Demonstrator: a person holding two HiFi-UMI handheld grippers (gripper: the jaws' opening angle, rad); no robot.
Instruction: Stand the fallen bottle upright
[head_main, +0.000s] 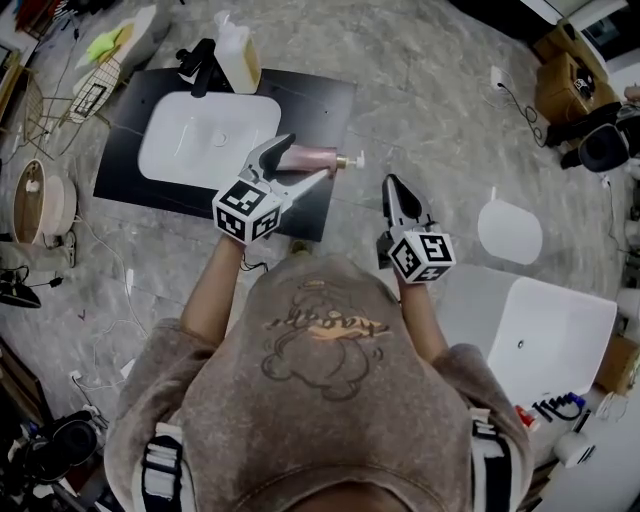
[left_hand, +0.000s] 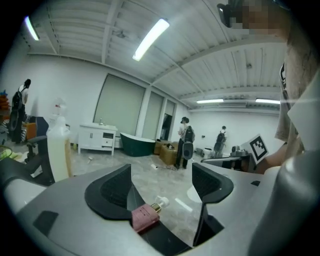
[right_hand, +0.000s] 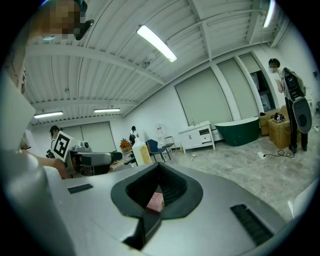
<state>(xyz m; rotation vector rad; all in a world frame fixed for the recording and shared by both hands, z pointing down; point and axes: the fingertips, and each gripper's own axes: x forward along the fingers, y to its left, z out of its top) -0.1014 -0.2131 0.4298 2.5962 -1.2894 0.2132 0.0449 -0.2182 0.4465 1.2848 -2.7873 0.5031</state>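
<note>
A pink pump bottle (head_main: 320, 157) lies on its side near the right edge of the black countertop (head_main: 320, 95), its gold-and-white pump pointing right. My left gripper (head_main: 307, 158) stands open, one jaw on each side of the bottle's body, and the pads do not press on it. In the left gripper view the bottle (left_hand: 145, 218) lies low between the spread jaws of that gripper (left_hand: 162, 187), base end nearest. My right gripper (head_main: 392, 182) hangs shut just right of the counter, a hand's breadth from the pump. Through its closed jaws (right_hand: 157, 192) a sliver of pink shows.
A white basin (head_main: 210, 135) is set in the countertop, with a black faucet (head_main: 197, 65) and a tall cream bottle (head_main: 238, 55) behind it. A white oval lid (head_main: 510, 232) and a white tub (head_main: 555, 335) lie on the floor at right. Two people (left_hand: 187, 140) stand far off.
</note>
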